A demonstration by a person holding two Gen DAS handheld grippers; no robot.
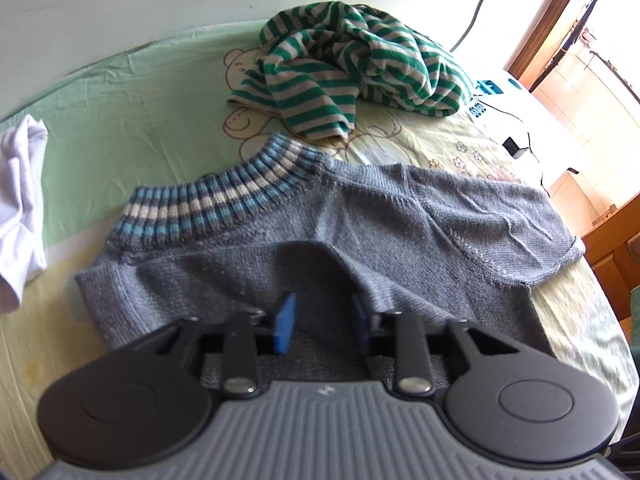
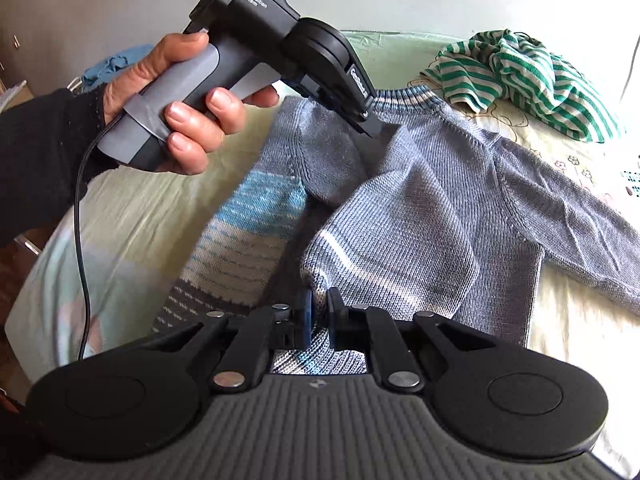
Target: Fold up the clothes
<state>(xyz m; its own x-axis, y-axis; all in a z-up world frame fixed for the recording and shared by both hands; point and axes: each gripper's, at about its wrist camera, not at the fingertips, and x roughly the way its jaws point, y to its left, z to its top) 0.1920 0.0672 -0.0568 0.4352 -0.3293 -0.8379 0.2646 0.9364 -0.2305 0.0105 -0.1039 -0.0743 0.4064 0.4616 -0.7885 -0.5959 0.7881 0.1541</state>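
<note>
A grey knit sweater (image 1: 400,232) with a blue-and-white striped collar (image 1: 208,204) lies partly folded on the bed. My left gripper (image 1: 323,322) stands open just over the grey knit below the collar, its blue pads (image 1: 286,322) apart with cloth under the gap. In the right wrist view a hand holds that left gripper (image 2: 372,124), its tips down at the sweater (image 2: 432,208) near the collar. My right gripper (image 2: 320,312) is shut on a raised fold of the sweater at its near edge, where the striped hem (image 2: 248,232) shows.
A crumpled green-and-grey striped garment (image 1: 352,64) lies beyond the sweater. A white cloth (image 1: 20,196) sits at the left edge of the pale green sheet (image 1: 132,120). A small black box with a cable (image 1: 514,147) and wooden furniture (image 1: 608,240) are on the right.
</note>
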